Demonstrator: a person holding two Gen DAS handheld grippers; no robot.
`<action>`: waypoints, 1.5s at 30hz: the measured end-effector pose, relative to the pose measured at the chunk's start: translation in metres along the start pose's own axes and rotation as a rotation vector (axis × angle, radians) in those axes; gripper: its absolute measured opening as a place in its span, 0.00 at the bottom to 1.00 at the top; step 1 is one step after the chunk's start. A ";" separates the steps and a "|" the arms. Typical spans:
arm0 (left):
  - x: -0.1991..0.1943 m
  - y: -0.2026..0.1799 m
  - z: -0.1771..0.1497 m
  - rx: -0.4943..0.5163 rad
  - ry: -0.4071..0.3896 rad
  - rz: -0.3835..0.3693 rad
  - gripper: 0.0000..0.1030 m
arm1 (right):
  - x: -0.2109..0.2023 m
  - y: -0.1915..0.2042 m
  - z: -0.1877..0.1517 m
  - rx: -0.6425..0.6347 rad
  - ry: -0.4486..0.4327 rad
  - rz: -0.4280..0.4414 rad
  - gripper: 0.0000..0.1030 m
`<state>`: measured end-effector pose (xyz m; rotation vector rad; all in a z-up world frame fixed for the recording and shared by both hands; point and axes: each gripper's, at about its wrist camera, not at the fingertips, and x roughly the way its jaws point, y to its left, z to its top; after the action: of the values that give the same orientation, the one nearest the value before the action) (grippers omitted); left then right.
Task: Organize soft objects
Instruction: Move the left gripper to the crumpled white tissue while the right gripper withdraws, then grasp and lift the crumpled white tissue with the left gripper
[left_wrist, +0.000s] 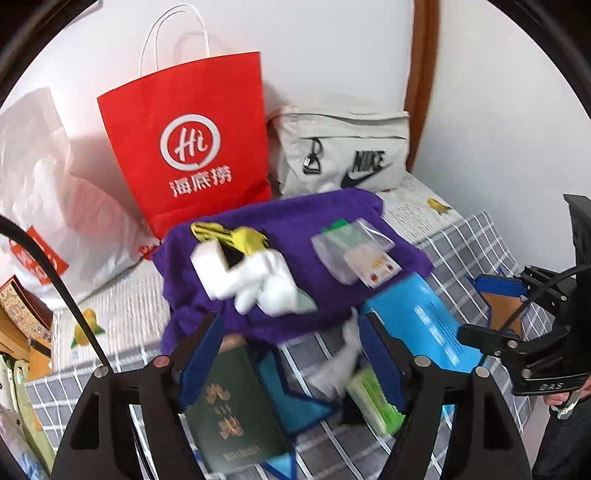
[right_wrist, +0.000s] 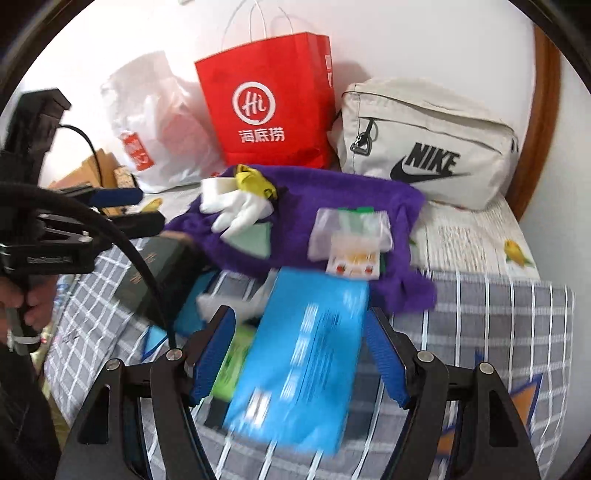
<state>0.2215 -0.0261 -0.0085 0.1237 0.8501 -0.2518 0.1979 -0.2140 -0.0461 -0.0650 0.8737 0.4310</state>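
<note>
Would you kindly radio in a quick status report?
Left gripper and right gripper open, nothing held. Purple towel lies on bed, small items on top. Green booklet and blue box crowd the front.

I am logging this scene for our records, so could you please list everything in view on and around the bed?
paper bag: one, red, upright against the wall.
plastic bag: one, white, left of the paper bag.
Nike bag: one, off-white, right of the paper bag.
towel: one, purple, mid-bed.
gloves: white, count unclear, on the towel.
yellow item: one, on the towel behind the gloves.
clear pouch: one, on the towel's right.
blue box: one, in front of the towel.
green booklet: one, dark, near left.
green packet: one, beside the box.
checked sheet: one, grey-white, underneath.
left gripper: black, blue pads, jaws open.
right gripper: same, jaws open.
hand: one, holding the left gripper.
</note>
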 end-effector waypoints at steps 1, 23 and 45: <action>-0.003 -0.003 -0.006 0.002 -0.002 -0.003 0.74 | -0.007 0.001 -0.009 0.014 -0.005 0.009 0.70; -0.013 -0.070 -0.095 0.043 0.078 -0.017 0.74 | -0.094 0.008 -0.110 0.220 -0.068 0.075 0.70; 0.079 -0.070 -0.051 0.080 0.156 0.096 0.74 | -0.112 0.012 -0.126 0.156 -0.079 -0.023 0.70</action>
<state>0.2157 -0.0965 -0.1025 0.2605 0.9867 -0.1874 0.0379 -0.2698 -0.0412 0.0848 0.8257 0.3409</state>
